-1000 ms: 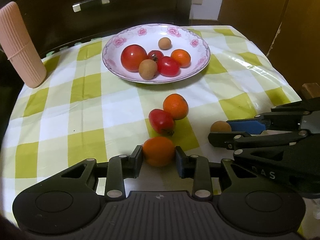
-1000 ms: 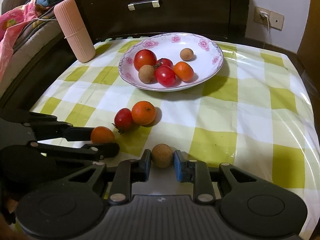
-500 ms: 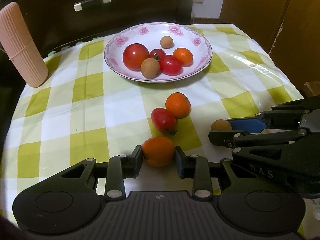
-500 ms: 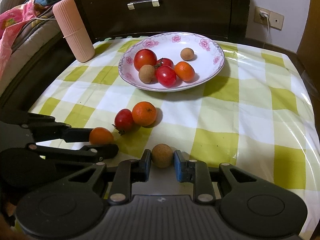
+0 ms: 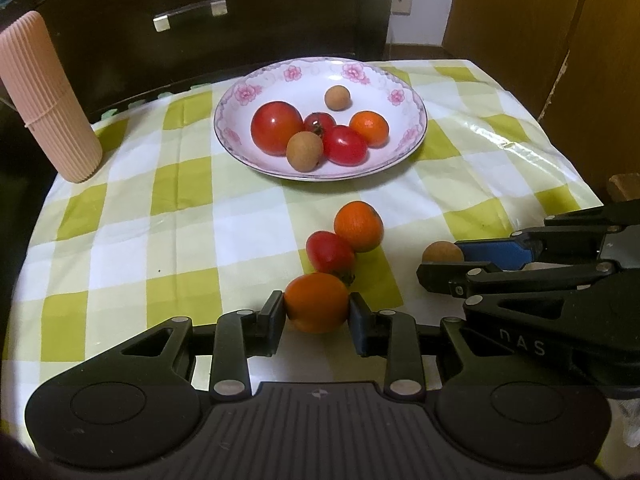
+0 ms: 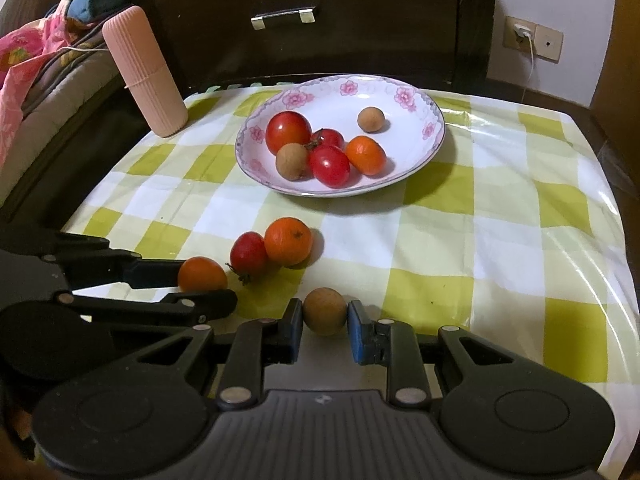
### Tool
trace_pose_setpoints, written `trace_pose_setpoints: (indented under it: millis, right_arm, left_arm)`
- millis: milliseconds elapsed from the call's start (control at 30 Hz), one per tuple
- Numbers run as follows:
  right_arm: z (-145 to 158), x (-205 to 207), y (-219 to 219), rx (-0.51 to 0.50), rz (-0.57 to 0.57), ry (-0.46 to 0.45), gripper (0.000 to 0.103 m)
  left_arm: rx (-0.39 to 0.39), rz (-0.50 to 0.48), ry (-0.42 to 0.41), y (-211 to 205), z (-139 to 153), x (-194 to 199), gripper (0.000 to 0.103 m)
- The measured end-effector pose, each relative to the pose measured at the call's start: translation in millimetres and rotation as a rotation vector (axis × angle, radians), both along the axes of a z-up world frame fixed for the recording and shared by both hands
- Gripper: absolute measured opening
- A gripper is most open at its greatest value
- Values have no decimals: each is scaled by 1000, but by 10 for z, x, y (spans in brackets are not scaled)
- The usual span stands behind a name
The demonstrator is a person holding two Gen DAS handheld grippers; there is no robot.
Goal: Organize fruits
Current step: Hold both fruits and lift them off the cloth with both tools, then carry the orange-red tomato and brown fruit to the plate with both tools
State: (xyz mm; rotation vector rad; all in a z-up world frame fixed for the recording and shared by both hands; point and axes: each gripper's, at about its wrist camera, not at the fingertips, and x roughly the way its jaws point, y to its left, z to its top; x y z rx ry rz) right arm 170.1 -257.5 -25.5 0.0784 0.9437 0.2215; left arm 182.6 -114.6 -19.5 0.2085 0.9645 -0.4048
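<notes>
My left gripper (image 5: 317,312) is shut on a small orange (image 5: 316,302) near the table's front edge; that orange (image 6: 202,274) also shows in the right wrist view. My right gripper (image 6: 324,318) is shut on a brown longan (image 6: 324,311), seen from the side as longan (image 5: 442,253) in the left wrist view. A red tomato (image 5: 330,251) and another orange (image 5: 358,226) lie touching each other on the cloth just beyond both grippers. The flowered plate (image 5: 376,80) farther back holds several fruits: tomatoes, longans and an orange.
A ribbed pink cylinder (image 5: 48,100) stands at the table's far left corner. The yellow-checked tablecloth (image 5: 160,220) covers the table. A dark drawer cabinet (image 6: 320,12) is behind it, bedding (image 6: 28,60) to the left, a wall socket (image 6: 532,38) at the back right.
</notes>
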Motion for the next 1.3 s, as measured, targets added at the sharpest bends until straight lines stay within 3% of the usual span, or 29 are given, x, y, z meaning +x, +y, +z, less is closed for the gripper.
trace_pose_setpoints:
  millis: [1300]
  right_arm:
    - [153,77,-34,37,-36,-42,27]
  left_arm:
    - [-16,18,-48,0,180,72,40]
